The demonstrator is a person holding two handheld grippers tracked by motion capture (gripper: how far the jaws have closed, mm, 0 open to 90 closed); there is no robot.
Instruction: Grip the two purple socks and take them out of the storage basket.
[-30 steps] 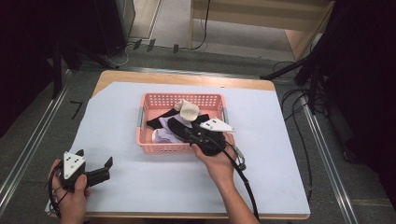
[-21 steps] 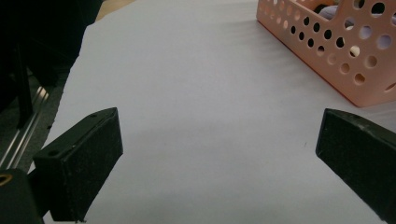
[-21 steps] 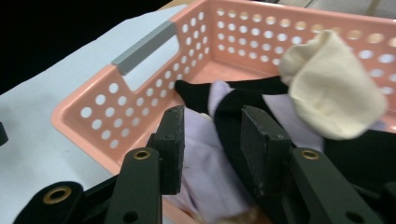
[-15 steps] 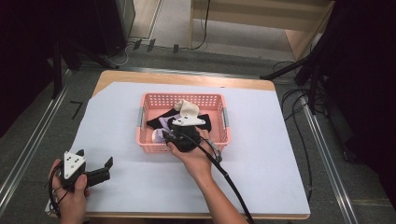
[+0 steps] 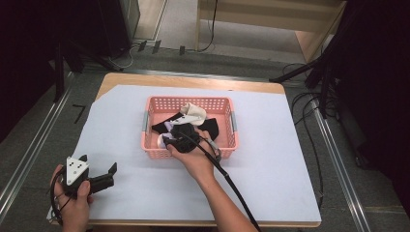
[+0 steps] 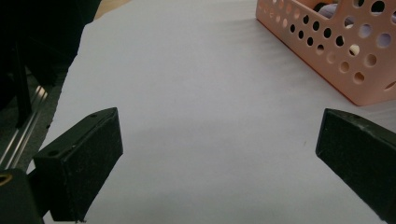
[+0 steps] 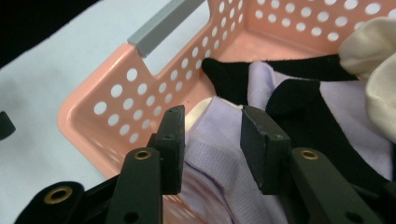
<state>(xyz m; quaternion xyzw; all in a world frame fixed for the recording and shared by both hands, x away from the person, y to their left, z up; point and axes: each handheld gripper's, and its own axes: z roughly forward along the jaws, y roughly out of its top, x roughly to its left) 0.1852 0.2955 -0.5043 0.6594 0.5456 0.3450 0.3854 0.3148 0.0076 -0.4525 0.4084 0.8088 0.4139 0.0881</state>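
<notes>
So the right gripper [image 7: 210,149] has its jaws narrowed around a fold of lilac knit cloth [image 7: 215,154] but not clamped on it yet, there's a gap either side. That cloth sits at the near left corner of the pink perforated plastic basket [image 5: 151,118], jumbled with a black garment [image 7: 299,107] and a cream one [image 5: 194,113]. Nothing looks pulled out so far, the white table cover [image 5: 270,159] is bare. The left gripper [image 5: 100,173] hovers wide open, well apart, by the table's near left edge. Looks like it's barely started to me.

A wooden table [image 5: 193,80] is carrying a big white sheet [image 5: 270,159] — and a pink basket [image 5: 231,126] is sitting on it.
</notes>
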